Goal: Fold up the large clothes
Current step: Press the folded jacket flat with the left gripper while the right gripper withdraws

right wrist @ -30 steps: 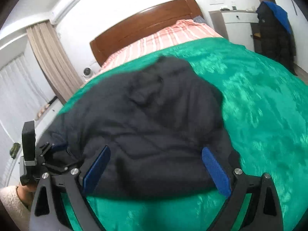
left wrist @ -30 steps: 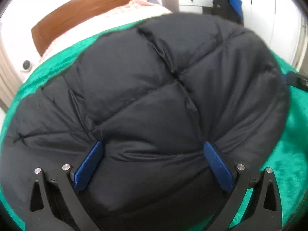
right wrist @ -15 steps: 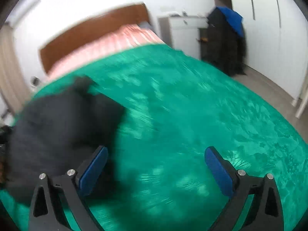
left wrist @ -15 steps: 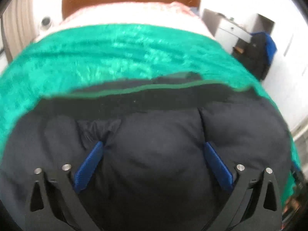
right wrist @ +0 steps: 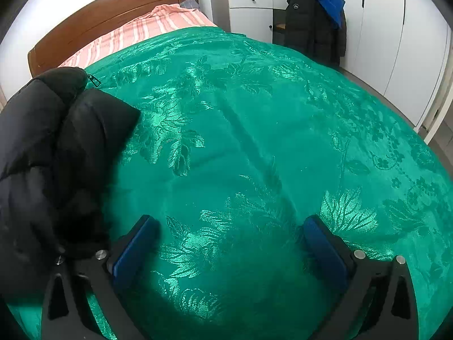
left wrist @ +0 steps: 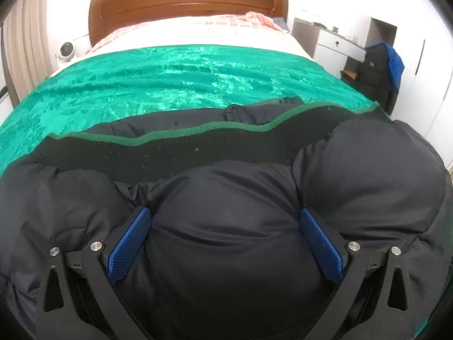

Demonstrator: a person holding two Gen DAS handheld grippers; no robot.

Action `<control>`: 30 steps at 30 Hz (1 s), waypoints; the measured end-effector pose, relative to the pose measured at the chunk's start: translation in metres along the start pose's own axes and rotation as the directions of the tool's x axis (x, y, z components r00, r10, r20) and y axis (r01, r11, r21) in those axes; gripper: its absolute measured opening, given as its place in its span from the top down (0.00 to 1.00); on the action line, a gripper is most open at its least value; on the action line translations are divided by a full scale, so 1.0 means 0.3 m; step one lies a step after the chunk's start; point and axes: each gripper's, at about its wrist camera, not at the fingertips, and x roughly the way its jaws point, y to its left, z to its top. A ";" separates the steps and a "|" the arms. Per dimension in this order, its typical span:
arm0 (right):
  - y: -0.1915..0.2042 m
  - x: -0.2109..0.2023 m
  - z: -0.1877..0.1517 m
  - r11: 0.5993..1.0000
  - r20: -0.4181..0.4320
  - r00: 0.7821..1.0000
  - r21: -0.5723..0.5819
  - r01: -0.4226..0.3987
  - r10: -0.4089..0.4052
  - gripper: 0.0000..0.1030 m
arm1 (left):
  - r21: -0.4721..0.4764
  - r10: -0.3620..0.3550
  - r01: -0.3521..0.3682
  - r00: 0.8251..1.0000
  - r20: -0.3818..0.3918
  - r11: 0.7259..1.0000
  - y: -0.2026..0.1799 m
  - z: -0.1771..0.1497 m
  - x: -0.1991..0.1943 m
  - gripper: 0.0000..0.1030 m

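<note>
Here we see one puffy black quilted down jacket (left wrist: 226,243) lying on the shiny green patterned bedspread (left wrist: 158,85); it fills the lower part of the left wrist view and its bottom runs out of frame; a black ribbed band edged in green crosses its far side. Our left gripper (left wrist: 225,240) has its two blue-padded fingers (left wrist: 128,245) spread wide, pressed into the padding without pinching it. In the right wrist view the jacket's left part is cut off; our right gripper (right wrist: 229,250) hangs with jaws apart over bare bedspread, holding nothing; one dark coat (right wrist: 311,19) hangs beyond.
</note>
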 end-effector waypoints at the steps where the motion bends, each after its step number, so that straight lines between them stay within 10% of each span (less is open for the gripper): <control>1: 0.000 0.000 0.000 1.000 0.000 1.000 0.000 0.000 0.000 0.00 | 0.003 0.004 -0.004 1.000 0.003 1.000 -0.002 -0.002 -0.001 0.00; 22: -0.005 0.013 0.011 1.000 -0.002 1.000 -0.002 0.003 -0.003 0.00 | 0.035 0.016 -0.014 0.998 -0.062 0.999 -0.016 0.032 -0.011 0.00; 30: 0.009 0.024 0.007 1.000 -0.005 1.000 -0.009 0.014 -0.014 0.00 | 0.070 -0.088 0.097 0.989 -0.122 0.993 -0.038 -0.072 -0.260 0.00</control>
